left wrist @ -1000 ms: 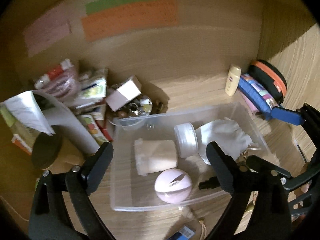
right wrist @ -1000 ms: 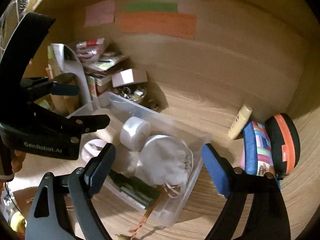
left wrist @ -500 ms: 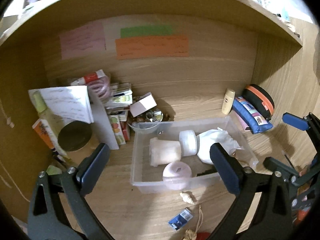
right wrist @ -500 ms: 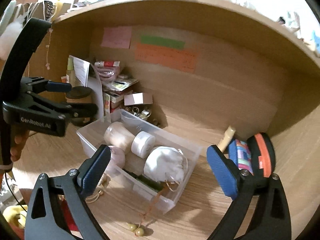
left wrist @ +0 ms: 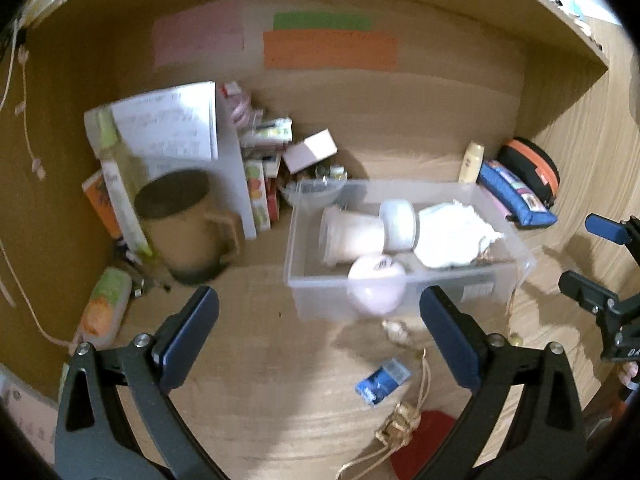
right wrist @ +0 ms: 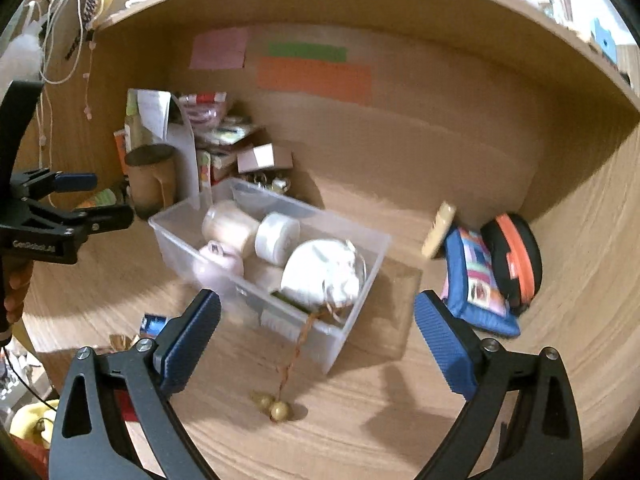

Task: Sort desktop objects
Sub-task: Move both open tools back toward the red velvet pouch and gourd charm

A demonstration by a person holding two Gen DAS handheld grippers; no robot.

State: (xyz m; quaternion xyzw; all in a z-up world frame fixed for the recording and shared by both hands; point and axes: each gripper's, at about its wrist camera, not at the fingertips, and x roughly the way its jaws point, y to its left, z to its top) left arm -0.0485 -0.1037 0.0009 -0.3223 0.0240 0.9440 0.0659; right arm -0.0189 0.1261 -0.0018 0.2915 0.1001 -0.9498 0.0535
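With both grippers' jaws spread and empty, the beaded cord (right wrist: 298, 344) trailing over the clear bin's (right wrist: 352, 320) 6 o'clock wall onto the surface could snag and tip the full bin.

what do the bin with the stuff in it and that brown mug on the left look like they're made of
Bin: clear, glossy plastic by the look; its contents show through the walls. Brown mug: opaque with a dull finish, perhaps ceramic or wood; too blurred to settle.

Pink (left wrist: 198, 38), green (left wrist: 322, 21) and orange paper notes (left wrist: 330, 51) on the wooden back wall (left wrist: 440, 92) of the desk alcove
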